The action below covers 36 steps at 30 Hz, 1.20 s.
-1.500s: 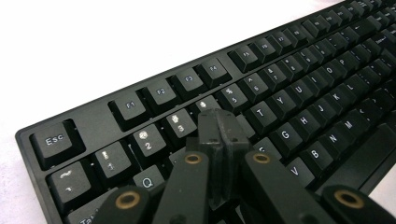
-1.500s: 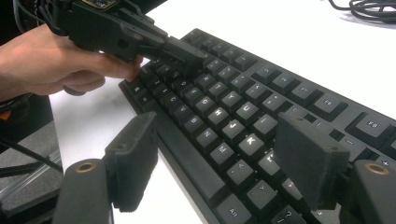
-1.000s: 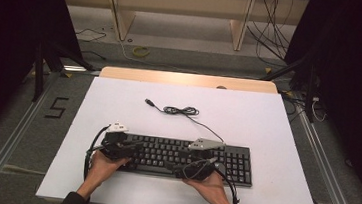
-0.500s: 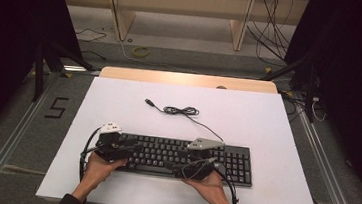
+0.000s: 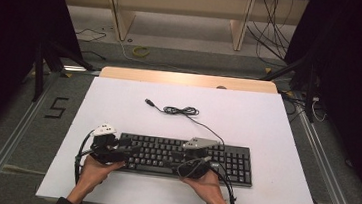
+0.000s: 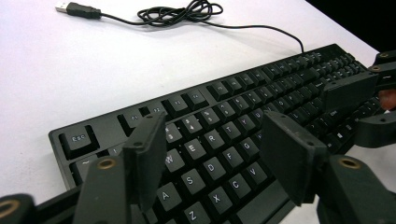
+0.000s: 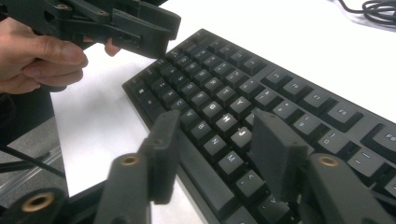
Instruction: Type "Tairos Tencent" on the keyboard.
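- The white worktop carries everything, with a pale wooden strip along its far edge.
- The black keyboard lies flat near the worktop's near edge, long side facing the person, between the two hands.
- Its thin black cable runs from the keyboard's far edge to a loose coil beyond it and ends in a USB plug lying on the bare white surface.
- The left claw hovers over the keyboard's left end, above the letter keys; its jaws have just been opening and stand released, with only keys showing in the gap, nothing grasped.
- The right claw hangs low over the middle of the keyboard, near the bottom letter row; its jaws have just been closing yet stand apart, released, gripping nothing.
- The left hand wraps its claw's handle, just off the keyboard's left end.
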Available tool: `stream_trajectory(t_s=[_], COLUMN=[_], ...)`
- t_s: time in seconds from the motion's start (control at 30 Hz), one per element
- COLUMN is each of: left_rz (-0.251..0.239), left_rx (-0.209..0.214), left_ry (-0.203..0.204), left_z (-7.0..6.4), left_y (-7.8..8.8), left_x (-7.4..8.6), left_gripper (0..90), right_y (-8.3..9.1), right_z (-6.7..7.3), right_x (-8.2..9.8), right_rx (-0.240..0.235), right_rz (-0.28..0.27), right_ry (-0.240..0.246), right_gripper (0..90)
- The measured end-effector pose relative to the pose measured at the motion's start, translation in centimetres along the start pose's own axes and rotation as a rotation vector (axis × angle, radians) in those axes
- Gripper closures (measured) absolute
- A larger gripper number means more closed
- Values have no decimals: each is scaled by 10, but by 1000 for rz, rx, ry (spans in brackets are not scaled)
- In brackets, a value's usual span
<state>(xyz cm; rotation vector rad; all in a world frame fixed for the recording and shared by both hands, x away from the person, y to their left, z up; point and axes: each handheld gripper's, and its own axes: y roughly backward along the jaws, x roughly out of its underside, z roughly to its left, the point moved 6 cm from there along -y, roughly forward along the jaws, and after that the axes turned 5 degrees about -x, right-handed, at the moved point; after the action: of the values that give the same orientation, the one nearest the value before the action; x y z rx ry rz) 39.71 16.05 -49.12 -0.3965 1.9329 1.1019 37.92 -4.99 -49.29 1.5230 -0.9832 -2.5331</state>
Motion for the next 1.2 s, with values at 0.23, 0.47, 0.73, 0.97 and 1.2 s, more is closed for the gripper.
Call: stream_trajectory(t_s=[0.23,0.47,0.73,0.97,1.2], left_rz=[-24,-38,-40,-40,-42], left_rx=[6,16,28,30,37], left_ry=[-4,1,-7,-11,-10], left_z=[-2,-4,-7,-7,-7], left_y=[4,9,13,16,19], left_x=[0,3,8,11,14], left_gripper=[370,357,350,345,335], right_y=[-7,-17,-29,-37,-39], right_z=[2,2,0,0,-1], right_x=[0,2,4,5,6], right_rx=[-9,5,31,41,46], right_rz=[15,40,74,93,97], right_ry=[3,17,29,31,34], right_gripper=[690,834,900,900,900])
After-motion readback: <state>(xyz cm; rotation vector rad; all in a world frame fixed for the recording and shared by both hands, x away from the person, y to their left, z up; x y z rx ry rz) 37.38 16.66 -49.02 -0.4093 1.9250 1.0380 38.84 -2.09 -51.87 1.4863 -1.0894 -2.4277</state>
